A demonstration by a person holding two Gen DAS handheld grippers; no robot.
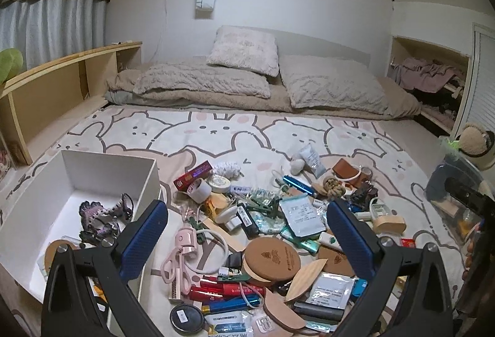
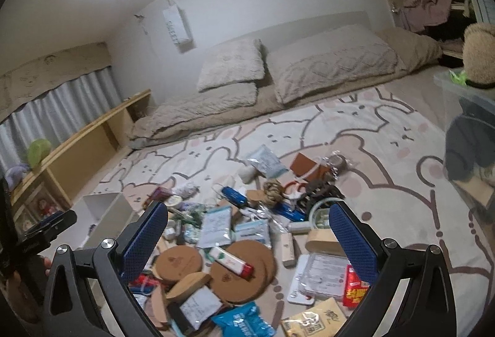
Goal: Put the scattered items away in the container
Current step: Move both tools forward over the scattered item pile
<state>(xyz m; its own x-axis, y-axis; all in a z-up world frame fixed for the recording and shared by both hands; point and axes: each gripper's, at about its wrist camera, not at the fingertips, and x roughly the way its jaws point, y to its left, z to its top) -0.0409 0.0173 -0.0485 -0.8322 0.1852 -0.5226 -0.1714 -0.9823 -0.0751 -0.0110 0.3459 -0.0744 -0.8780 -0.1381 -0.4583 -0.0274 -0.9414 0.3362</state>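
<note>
White open-topped box (image 1: 108, 179) at the pile's left on the bunny-print bedspread, purple-black lacy item (image 1: 103, 218) and round cork piece (image 1: 58, 247) inside, heap of scattered items (image 1: 263, 228) beside it, cork coasters, sachets, pink curler, blue tubes

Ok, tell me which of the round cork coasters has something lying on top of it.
The right-hand cork coaster in the right wrist view: a white tube with a red cap lies across it. The left one shows a bare stamped face.
</note>
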